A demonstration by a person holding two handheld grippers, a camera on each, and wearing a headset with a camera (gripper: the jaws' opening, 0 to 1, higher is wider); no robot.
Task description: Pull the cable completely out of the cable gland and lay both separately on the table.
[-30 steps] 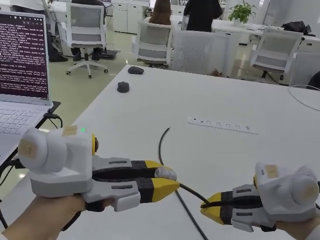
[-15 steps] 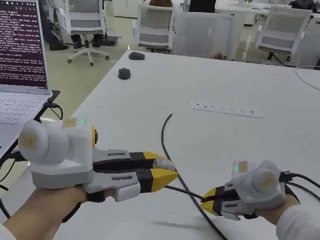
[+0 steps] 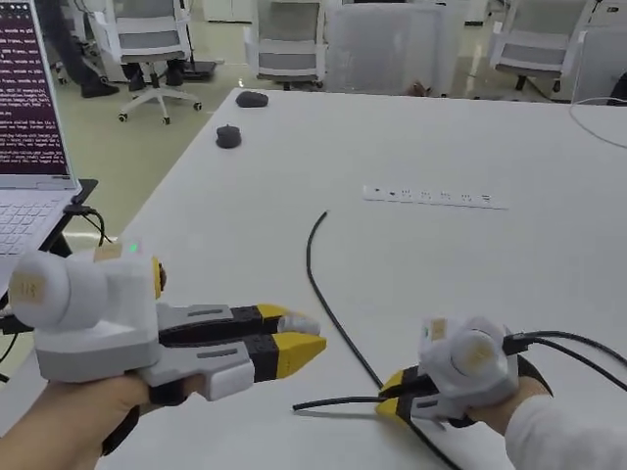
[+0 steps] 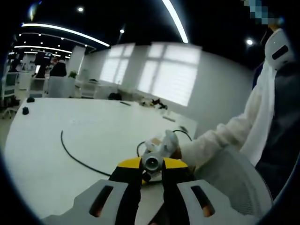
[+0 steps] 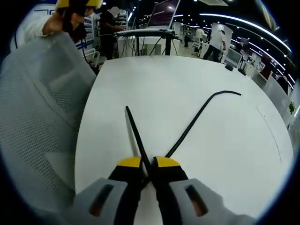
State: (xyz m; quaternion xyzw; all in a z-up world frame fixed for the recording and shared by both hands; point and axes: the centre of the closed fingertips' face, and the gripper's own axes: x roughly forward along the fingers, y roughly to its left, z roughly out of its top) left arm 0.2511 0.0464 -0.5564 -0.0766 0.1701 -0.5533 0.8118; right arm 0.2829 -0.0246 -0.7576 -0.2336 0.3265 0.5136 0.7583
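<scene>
Two parts are sitting apart: the cable [image 3: 309, 259] is lying clear of the cable gland [image 3: 300, 323]. Your right gripper [image 3: 392, 406] is pinching the cable near its free end, low at the table [image 3: 490, 274], and the long run is trailing across the top toward the power strip [image 3: 434, 197]. Your left gripper [image 3: 309, 333] is clamping the gland between its tips, above the table. Judged handling: the cable is looking light and limp, prone to holding its curve, so gripping close to the end is suiting it. The gland is looking small, hard and smooth, likely to roll when set down. You are best taking it across the body.
</scene>
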